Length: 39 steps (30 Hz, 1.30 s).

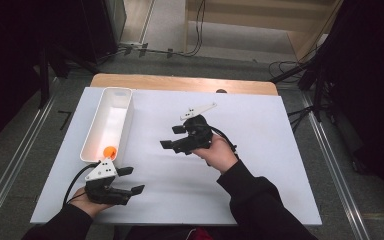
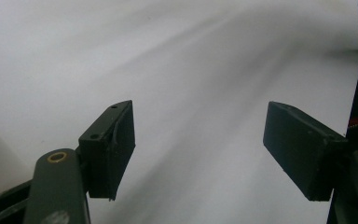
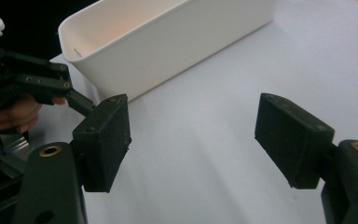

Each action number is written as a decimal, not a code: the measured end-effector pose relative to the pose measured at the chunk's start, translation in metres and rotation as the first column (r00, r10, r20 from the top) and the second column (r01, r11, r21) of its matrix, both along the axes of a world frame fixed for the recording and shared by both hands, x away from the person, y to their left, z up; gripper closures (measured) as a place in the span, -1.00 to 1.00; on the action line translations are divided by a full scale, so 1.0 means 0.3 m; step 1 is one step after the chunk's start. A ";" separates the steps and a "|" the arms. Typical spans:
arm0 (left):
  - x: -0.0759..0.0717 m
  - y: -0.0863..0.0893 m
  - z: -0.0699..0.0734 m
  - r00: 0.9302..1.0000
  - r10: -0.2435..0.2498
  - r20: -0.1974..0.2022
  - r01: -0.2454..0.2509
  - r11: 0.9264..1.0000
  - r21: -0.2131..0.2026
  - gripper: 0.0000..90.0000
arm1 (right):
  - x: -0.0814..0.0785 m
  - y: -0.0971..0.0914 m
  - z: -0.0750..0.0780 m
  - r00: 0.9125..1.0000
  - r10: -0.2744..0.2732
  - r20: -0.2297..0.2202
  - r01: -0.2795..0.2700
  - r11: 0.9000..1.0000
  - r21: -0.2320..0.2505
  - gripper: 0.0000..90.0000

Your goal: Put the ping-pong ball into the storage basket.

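Note:
A long white bin stands on the left part of the white table top, with an orange ball lying at its near end. My left gripper rests near the table's front left edge, just below the bin, jaws apart and pointing right. In the left gripper view my left gripper stands open over bare white surface. My right gripper hovers at mid table, pointing left toward the bin, open and holding nothing. The right gripper view shows my right gripper open, facing the bin's outer wall.
The wooden table edge shows beyond the white top. Black stands and cables crowd the floor at the far right, and dark equipment sits at the far left. In the right gripper view the left gripper's body lies at the left.

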<state>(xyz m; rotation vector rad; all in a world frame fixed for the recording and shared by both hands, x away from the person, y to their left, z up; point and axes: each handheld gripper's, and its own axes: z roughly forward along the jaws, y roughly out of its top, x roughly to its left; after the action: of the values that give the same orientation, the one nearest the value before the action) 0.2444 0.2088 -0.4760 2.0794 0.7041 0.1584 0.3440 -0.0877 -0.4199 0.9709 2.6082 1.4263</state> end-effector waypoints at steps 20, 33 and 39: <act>-0.002 0.005 0.007 1.000 -0.002 0.006 0.002 1.000 -0.003 -0.44 | -0.048 -0.126 -0.061 1.000 -0.024 0.014 0.024 0.999 -0.038 -0.44; -0.002 0.003 0.007 1.000 -0.002 0.004 0.002 1.000 -0.003 -0.44 | -0.086 -0.232 -0.085 0.998 -0.061 0.032 0.063 0.997 -0.047 -0.45; -0.002 0.001 0.006 1.000 -0.003 0.002 0.003 1.000 -0.004 -0.44 | -0.106 -0.272 -0.091 0.996 -0.083 0.038 0.085 0.995 -0.048 -0.46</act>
<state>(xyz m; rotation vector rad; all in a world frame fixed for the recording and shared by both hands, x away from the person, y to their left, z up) 0.2437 0.2093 -0.4741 2.0766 0.6992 0.1573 0.3123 -0.1693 -0.4471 1.0263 2.5321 1.3414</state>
